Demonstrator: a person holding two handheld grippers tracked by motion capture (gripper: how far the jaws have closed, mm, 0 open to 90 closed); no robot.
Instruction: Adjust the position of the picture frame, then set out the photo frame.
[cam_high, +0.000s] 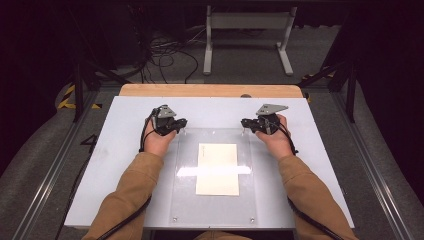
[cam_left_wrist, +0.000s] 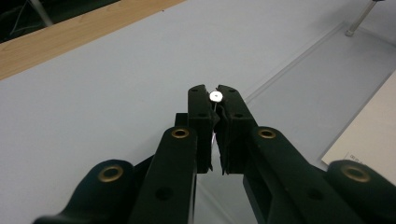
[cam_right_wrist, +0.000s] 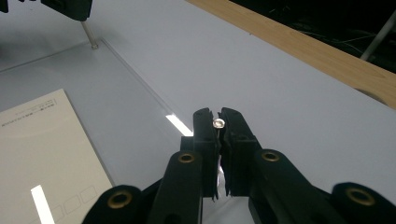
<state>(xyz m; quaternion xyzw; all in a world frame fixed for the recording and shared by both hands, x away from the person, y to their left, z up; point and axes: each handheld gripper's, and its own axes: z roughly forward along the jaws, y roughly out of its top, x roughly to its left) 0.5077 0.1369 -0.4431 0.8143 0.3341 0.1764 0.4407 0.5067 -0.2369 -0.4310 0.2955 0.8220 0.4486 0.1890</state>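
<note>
Brown sleeves (cam_high: 131, 187) enter from the near edge of the high view, each hand carrying a gripper over the pale grey tabletop (cam_high: 115, 165). Between the forearms lies a clear acrylic sheet (cam_high: 212, 202), flat on the tabletop, with a cream sheet of paper (cam_high: 217, 169) under or on its middle; which of the two I cannot tell. At the sheet's far left corner the left gripper (cam_high: 181, 121) is clenched on a small silver pin (cam_left_wrist: 215, 96) that stands upright there, its round head showing between the black jaw tips in the left gripper view. At the far right corner the right gripper (cam_high: 245, 122) is clamped likewise on a second silver pin (cam_right_wrist: 218, 123), its head caught between the jaw tips in the right gripper view. Both grippers point inward toward each other across the far edge of the sheet. Two more small fasteners sit at the sheet's near corners (cam_high: 174, 219). Beyond the tabletop runs a wooden strip (cam_high: 210, 90), and farther off a white frame (cam_high: 248, 35) stands on the grey floor.
</note>
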